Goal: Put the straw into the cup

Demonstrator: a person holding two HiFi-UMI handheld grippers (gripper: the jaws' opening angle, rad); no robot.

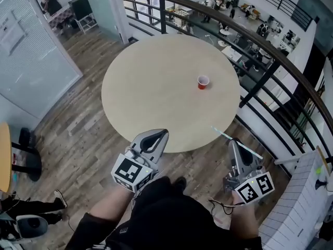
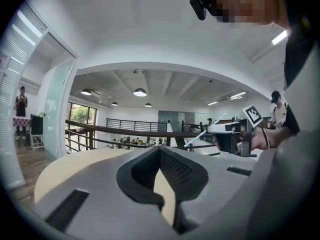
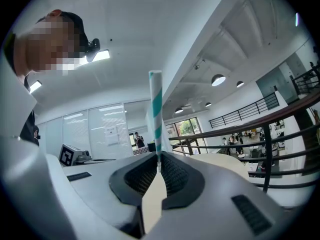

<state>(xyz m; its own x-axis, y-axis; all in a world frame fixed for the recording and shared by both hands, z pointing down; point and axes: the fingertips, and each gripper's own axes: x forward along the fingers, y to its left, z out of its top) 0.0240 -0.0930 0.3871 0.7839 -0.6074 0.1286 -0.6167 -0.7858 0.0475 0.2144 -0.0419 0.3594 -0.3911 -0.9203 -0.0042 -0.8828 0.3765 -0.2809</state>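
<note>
Pinching striped straw [image 1: 222,134] in right gripper [image 1: 234,145] jaws, left gripper [image 1: 160,135] closed, empty, red cup [image 1: 203,82] upright on round table [image 1: 151,92].

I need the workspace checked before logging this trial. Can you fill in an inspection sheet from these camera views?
Surface: round beige table, holding only the cup.
Job's things: red cup upright, right of centre in the head view; striped straw held away from the cup.
Clutter: nothing seen.
Grippers: left gripper jaws together, empty; right gripper jaws shut on the straw.
Cables: thin black wire by the right gripper.
Surroundings: wood floor, black railing beside the table, glass partition, people in the distance.
</note>
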